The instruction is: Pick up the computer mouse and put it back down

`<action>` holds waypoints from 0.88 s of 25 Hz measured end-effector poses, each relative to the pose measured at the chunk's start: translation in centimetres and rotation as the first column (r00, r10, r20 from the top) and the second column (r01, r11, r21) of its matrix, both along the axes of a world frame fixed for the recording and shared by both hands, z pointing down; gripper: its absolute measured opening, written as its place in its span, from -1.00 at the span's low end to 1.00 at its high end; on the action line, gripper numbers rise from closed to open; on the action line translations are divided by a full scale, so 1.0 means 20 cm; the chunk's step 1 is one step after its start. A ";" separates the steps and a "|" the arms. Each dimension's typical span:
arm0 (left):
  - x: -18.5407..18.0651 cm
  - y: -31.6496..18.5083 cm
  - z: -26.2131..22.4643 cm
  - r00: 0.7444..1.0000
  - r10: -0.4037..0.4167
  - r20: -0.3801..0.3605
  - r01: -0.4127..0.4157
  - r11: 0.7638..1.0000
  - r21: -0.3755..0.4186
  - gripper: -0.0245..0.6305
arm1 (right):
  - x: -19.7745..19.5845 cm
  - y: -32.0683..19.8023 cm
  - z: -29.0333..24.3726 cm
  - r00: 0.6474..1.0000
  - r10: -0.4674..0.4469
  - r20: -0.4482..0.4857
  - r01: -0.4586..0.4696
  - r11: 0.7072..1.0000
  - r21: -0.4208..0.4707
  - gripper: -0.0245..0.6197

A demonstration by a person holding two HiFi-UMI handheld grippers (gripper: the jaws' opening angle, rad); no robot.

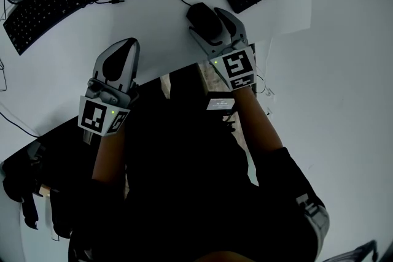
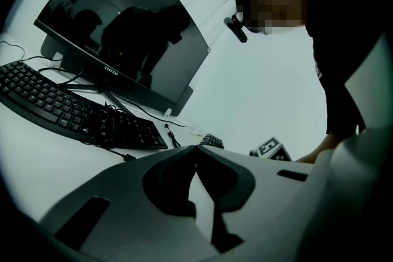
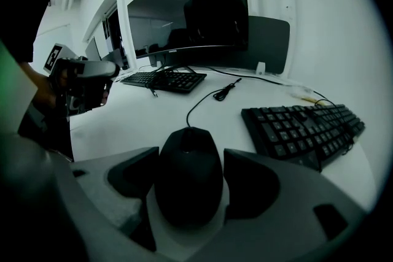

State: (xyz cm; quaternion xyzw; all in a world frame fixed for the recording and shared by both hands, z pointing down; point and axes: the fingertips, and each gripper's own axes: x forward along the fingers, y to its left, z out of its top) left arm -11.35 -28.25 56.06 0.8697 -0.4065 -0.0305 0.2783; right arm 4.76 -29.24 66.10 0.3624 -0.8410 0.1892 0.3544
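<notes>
Two claws out over a plain white table [image 1: 153, 15], viewed from steeply above. On the right, the right claw [image 3: 191, 190] tipped downward, jaws spread wide to either side of the computer mouse [image 3: 184, 156]: black, sitting flat on the table near its front edge, nose aimed away toward the monitor. Sliver of white tabletop showing between mouse and right-hand pad; left-hand pad very close, too close to call touching or apart; no squeeze to be seen. Black cable [image 3: 199, 104] curling off the mouse's nose across the open white surface. Just to the right of the mouse, a black keyboard [image 3: 304, 129], set at an angle. Farther back, a second keyboard [image 3: 163, 80] with loose black leads [image 2: 104, 126] tangled over it, in front of a big curved monitor [image 3: 190, 9], screen dark, only reflections in it. Over to the left now: the left claw [image 2: 196, 149] held nearly level above the table, jaws pressed together tip to tip, nothing pinched between them. Marker cube [image 1: 238, 67] clear on the back of the right claw. Behind it all, pale walls in cool, even light, and white frames around a dark opening at the far left, too small to tell door from window. Dark clothing filling the lower middle of the head view.
</notes>
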 end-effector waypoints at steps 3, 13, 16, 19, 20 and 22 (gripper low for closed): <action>-0.02 0.01 0.01 1.000 -0.007 0.001 0.007 1.000 -0.001 -0.94 | 0.00 0.00 0.02 1.000 -0.015 -0.018 0.015 1.000 -0.006 0.09; -0.03 0.03 -0.02 1.000 -0.029 0.002 0.029 0.999 0.016 -0.94 | 0.01 0.00 -0.01 1.000 -0.013 0.006 0.013 1.000 0.003 0.04; -0.06 0.04 -0.05 0.999 -0.047 0.013 0.047 0.998 0.030 -0.94 | 0.01 -0.02 -0.09 0.999 0.000 0.052 -0.001 1.000 0.025 0.04; -0.10 0.02 -0.12 0.996 -0.087 0.022 0.086 0.995 0.049 -0.94 | 0.03 -0.06 -0.22 0.994 0.016 0.111 -0.025 0.997 0.076 0.04; -0.12 0.02 -0.14 0.994 -0.103 0.021 0.102 0.993 0.056 -0.94 | 0.04 -0.08 -0.28 0.991 0.018 0.129 -0.031 0.995 0.099 0.04; -0.14 0.02 -0.21 0.991 -0.132 0.016 0.130 0.989 0.076 -0.94 | 0.05 -0.11 -0.38 0.987 0.008 0.160 -0.033 0.988 0.149 0.04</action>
